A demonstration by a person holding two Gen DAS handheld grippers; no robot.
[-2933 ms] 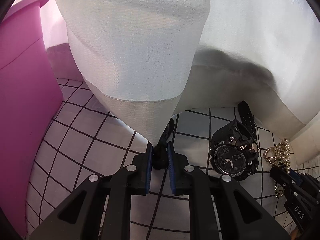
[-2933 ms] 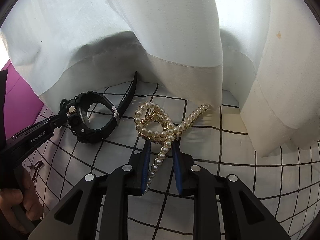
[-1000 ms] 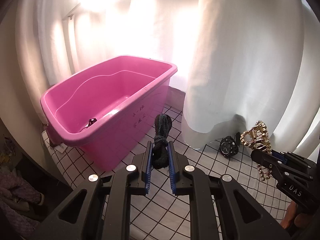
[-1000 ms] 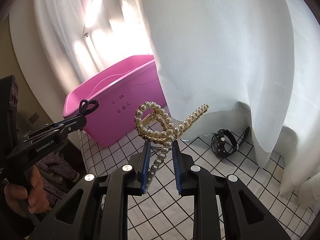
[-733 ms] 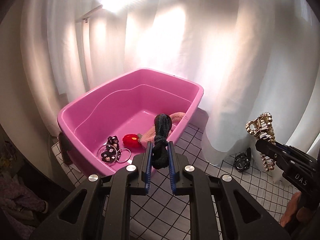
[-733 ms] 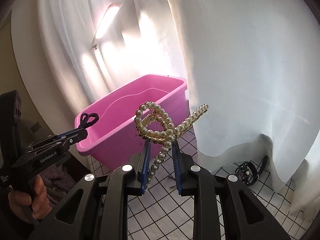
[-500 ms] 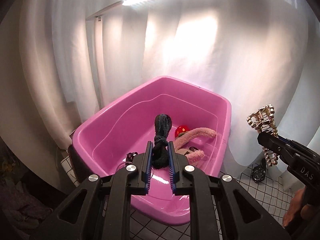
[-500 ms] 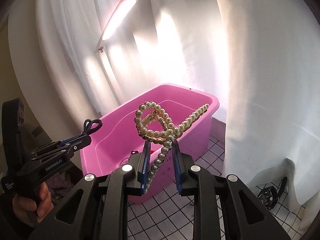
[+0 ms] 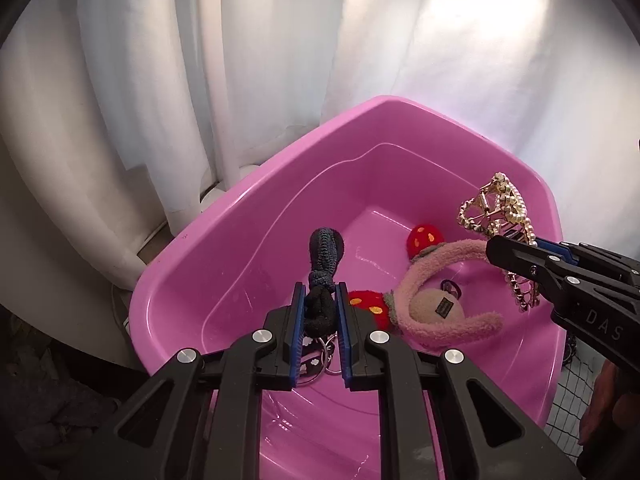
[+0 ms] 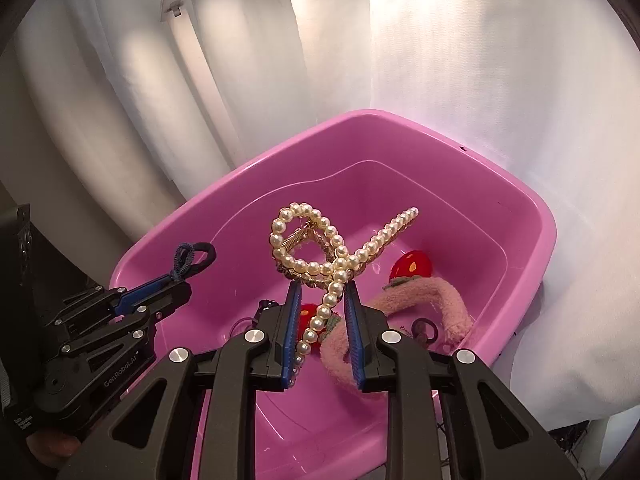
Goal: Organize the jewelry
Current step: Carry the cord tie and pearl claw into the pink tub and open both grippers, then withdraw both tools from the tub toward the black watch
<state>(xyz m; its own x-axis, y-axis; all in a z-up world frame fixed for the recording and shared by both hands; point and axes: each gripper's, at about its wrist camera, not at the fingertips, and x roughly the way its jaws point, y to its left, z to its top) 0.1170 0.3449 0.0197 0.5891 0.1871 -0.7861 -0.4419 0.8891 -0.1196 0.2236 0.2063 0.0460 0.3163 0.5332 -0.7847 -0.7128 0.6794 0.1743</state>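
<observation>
Both grippers have swung from the checked tabletop to above the pink tub [image 9: 224, 236], which now fills both views. Left gripper [image 9: 320, 308] clamped on a dark hair tie [image 9: 325, 264], held over the tub's near end. Right gripper [image 10: 322, 300] clamped on a pearl hair claw [image 10: 320, 252], also above the tub interior. Below, on the tub floor: pink fuzzy headband [image 9: 436, 308] with red strawberry trims [image 9: 425, 239], metal rings [image 9: 326, 354]. Beyond, white curtain [image 9: 240, 60].
</observation>
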